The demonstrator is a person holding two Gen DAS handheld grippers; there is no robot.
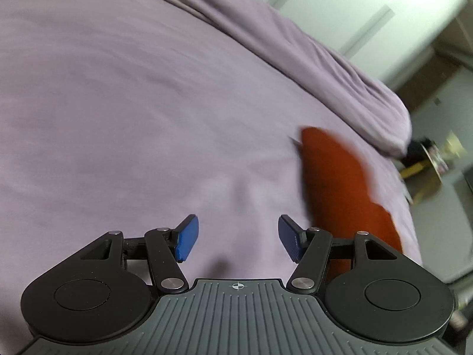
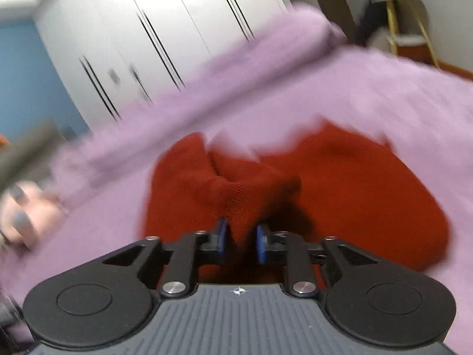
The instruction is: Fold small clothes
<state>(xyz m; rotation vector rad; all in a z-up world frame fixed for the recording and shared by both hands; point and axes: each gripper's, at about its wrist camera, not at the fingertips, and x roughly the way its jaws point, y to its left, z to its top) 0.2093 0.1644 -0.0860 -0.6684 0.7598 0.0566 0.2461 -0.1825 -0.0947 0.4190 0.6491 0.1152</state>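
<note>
Right wrist view: your right claw (image 2: pixel 239 242) pinches a raised fold of the red garment (image 2: pixel 340 195) mid-bed (image 2: pixel 384 94), ready to fold it. Your left claw (image 1: pixel 238 238) hangs wide, empty, beside it.

Black tongs (image 1: pixel 238 238) with blue pads (image 1: pixel 186 239), ribbed grey base.

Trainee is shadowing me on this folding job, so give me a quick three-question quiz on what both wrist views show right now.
1. True or false: the left gripper has cloth between its fingers.
2. What does the right gripper pinch? A) lilac bedsheet B) red garment C) nothing
3. Fill in: behind the bed stands a white ____.

Key: 1 false; 2 B; 3 wardrobe.
</note>
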